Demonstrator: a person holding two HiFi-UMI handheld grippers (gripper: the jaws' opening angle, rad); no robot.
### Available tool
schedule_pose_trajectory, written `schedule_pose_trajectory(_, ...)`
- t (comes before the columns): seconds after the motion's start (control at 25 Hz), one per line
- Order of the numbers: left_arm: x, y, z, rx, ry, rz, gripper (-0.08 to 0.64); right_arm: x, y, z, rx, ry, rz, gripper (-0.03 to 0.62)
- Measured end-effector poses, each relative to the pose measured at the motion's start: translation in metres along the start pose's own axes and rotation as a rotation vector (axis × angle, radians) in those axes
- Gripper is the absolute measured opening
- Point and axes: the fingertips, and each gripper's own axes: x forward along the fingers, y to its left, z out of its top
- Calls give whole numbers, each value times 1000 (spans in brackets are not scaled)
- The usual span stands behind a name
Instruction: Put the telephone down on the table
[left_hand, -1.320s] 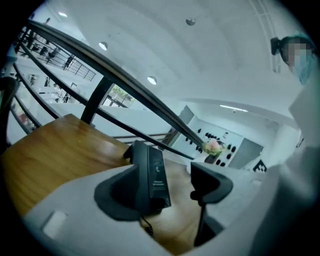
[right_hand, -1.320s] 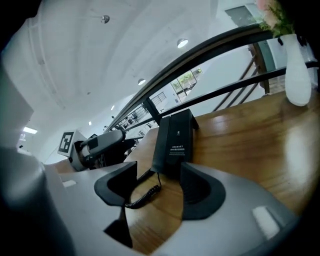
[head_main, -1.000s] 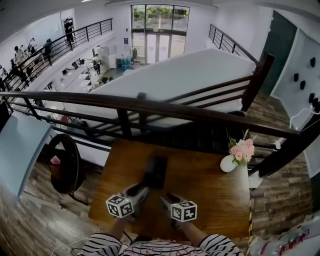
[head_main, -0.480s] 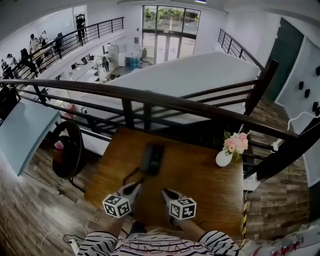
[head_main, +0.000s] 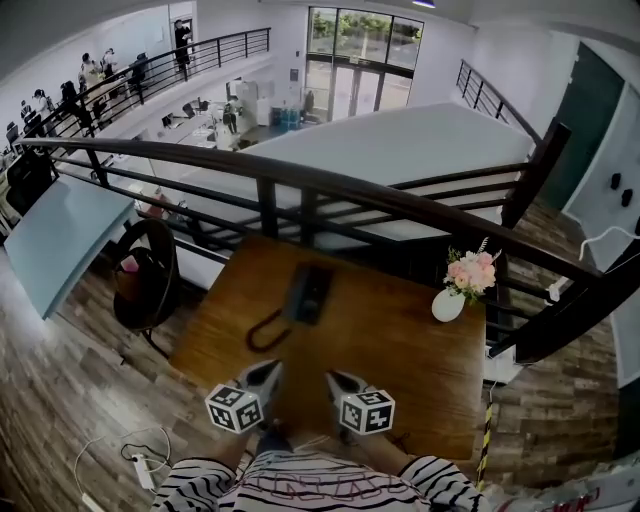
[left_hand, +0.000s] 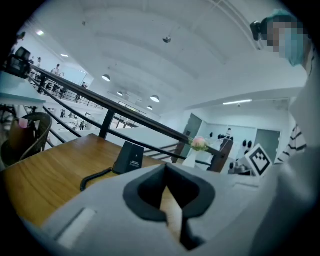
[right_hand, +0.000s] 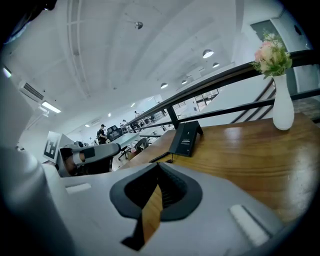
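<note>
The black telephone (head_main: 306, 292) lies on the wooden table (head_main: 400, 340) toward its far side, its cord (head_main: 262, 333) curling off to the left. It also shows in the left gripper view as the telephone (left_hand: 128, 157) and in the right gripper view as the telephone (right_hand: 186, 138). My left gripper (head_main: 268, 372) is at the near edge of the table, shut and empty, well short of the phone. My right gripper (head_main: 335, 380) sits beside it, also shut with nothing between its fingers.
A white vase of pink flowers (head_main: 458, 288) stands at the table's far right corner. A black railing (head_main: 330, 190) runs behind the table. A dark chair (head_main: 150, 285) stands left of the table, with cables on the floor (head_main: 120, 455).
Both grippers have drawn back from the telephone to the table's near edge and their jaws have shut. The telephone stays on the table.
</note>
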Motion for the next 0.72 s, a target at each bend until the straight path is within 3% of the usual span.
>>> schedule_pose_trajectory(0.4, -26, -30, -32, -50, -7, 58, 3, -40, 5, -38, 2, 32, 11, 0)
schedule_pose_trajectory(0.72, -40, -28, -43, -54, -5, 100, 3, -50, 6, -49, 7, 36, 1, 0)
